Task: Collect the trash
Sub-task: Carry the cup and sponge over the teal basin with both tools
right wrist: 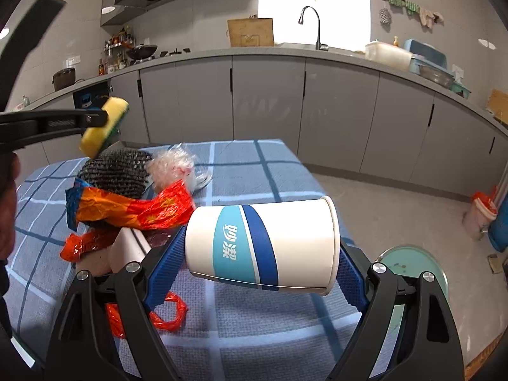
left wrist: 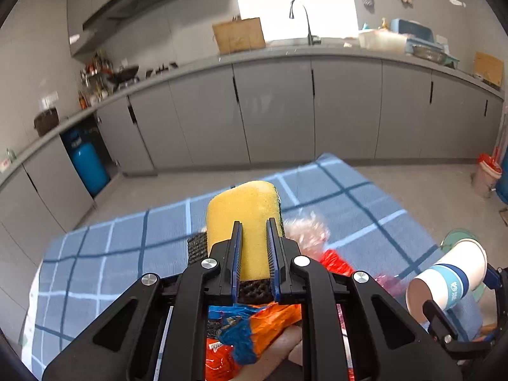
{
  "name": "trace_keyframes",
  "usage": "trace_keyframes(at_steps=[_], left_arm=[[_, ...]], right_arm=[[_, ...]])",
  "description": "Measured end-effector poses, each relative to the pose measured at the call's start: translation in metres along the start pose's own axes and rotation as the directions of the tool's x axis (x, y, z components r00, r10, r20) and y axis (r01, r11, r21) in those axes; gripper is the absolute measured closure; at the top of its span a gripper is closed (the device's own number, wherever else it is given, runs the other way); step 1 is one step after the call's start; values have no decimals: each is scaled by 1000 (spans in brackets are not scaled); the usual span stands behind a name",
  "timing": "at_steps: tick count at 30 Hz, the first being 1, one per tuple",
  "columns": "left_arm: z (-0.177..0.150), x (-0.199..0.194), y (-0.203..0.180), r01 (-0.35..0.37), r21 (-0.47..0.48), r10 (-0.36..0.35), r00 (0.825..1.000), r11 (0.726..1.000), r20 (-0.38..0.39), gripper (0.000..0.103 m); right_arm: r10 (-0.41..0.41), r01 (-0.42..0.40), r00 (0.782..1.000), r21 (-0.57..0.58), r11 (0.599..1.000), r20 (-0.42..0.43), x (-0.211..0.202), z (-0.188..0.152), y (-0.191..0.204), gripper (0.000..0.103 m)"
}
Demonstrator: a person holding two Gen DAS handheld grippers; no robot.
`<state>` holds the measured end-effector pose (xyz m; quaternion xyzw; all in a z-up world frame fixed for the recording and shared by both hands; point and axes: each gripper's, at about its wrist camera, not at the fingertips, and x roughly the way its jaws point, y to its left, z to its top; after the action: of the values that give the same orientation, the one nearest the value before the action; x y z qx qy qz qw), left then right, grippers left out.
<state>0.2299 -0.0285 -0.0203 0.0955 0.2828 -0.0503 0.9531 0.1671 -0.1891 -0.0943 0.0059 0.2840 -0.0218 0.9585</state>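
Note:
My left gripper (left wrist: 254, 231) is shut on a yellow sponge (left wrist: 244, 209) with a green back, held in the air above the table; the sponge also shows in the right wrist view (right wrist: 101, 127). My right gripper (right wrist: 260, 247) is shut on a white and blue paper cup (right wrist: 263, 241) lying sideways between its blue pads, just above the cloth; the cup also shows in the left wrist view (left wrist: 444, 282). A pile of trash lies on the blue checked tablecloth (right wrist: 241, 165): a black mesh scrubber (right wrist: 117, 171), an orange wrapper (right wrist: 133, 206), crumpled clear plastic (right wrist: 173, 166).
A red plastic bag (right wrist: 165, 314) lies near my right gripper's left finger. A round green lid or bin (right wrist: 412, 266) sits on the floor right of the table. Grey kitchen cabinets (right wrist: 270, 104) run behind. A white bucket with a red liner (right wrist: 479, 216) stands far right.

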Motion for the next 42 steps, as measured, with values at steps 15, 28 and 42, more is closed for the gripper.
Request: trace_keyframes(at_steps=[15, 28, 42], left_arm=[[7, -13, -127, 214, 157, -216, 976, 964, -5, 87], [0, 4, -244, 374, 255, -367, 927, 892, -76, 87], [-25, 46, -329, 531, 248, -491, 846, 811, -206, 87]], right_arm=[[-181, 178, 983, 108, 978, 18, -21, -9, -98, 19], [-324, 332, 943, 203, 921, -73, -19, -50, -205, 19], [-363, 382, 924, 242, 892, -121, 5, -77, -259, 19]])
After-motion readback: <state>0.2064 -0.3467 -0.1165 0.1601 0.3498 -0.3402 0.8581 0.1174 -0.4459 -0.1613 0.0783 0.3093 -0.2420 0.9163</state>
